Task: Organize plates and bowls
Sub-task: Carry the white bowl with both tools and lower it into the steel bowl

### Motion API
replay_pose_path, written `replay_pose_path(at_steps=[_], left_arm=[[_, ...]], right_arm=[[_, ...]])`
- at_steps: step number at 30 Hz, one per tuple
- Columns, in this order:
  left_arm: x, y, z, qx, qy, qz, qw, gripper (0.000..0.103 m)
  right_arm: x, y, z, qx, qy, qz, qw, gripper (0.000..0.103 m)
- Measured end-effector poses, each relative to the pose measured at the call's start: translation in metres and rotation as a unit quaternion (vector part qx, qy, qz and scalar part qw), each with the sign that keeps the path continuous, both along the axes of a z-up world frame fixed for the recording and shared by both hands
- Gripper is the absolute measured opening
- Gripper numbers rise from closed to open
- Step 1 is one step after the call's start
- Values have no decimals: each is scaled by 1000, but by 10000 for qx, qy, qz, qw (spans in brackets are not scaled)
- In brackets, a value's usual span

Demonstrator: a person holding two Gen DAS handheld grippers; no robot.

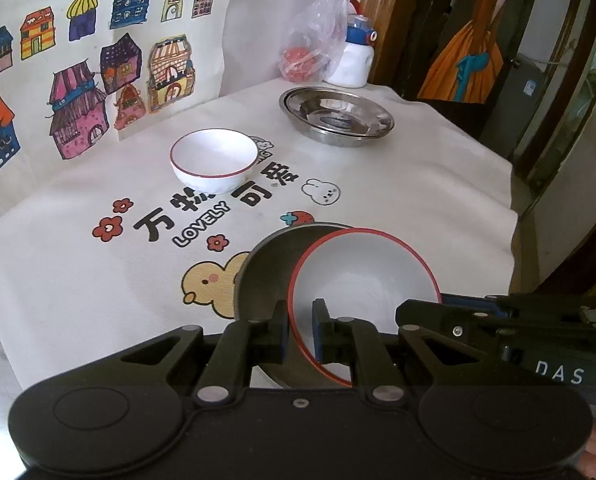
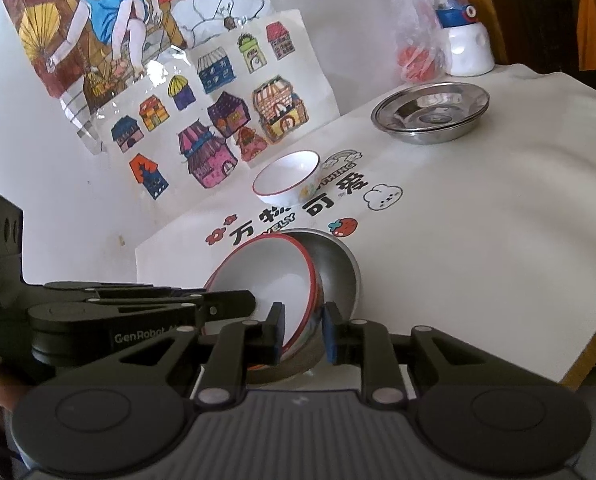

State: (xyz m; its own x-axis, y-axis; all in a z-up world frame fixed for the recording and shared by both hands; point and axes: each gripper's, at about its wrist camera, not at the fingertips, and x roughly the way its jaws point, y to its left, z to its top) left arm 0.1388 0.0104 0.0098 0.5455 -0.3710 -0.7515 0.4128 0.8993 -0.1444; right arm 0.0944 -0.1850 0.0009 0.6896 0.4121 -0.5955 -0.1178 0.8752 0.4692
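Observation:
A white bowl with a red rim (image 1: 361,276) (image 2: 266,276) leans steeply inside a steel bowl (image 1: 270,264) (image 2: 337,276) at the near edge of the table. My left gripper (image 1: 301,330) is shut on the white bowl's near rim, one finger inside and one outside. My right gripper (image 2: 303,334) is shut across the steel bowl's rim, with the white bowl's wall also between its pads. Each gripper shows in the other's view, the right gripper (image 1: 401,312) entering from the right and the left gripper (image 2: 252,302) from the left. A second white bowl (image 1: 214,156) (image 2: 288,178) stands upright mid-table. Stacked steel plates (image 1: 337,114) (image 2: 429,110) sit at the far right.
A printed white cloth (image 1: 417,200) covers the table, which drops off at the right edge (image 1: 511,208). A plastic bag with something red (image 1: 309,56) and a white bottle (image 1: 355,60) stand at the back. A drawing of houses (image 1: 98,60) leans against the wall.

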Motion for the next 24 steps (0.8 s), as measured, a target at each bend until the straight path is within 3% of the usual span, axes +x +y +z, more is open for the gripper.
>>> replay_pose_path(at_steps=[24], left_arm=[[14, 3, -7, 14, 161, 5, 9999, 14]], right_arm=[[12, 1, -3, 78, 46, 88, 9999, 32]])
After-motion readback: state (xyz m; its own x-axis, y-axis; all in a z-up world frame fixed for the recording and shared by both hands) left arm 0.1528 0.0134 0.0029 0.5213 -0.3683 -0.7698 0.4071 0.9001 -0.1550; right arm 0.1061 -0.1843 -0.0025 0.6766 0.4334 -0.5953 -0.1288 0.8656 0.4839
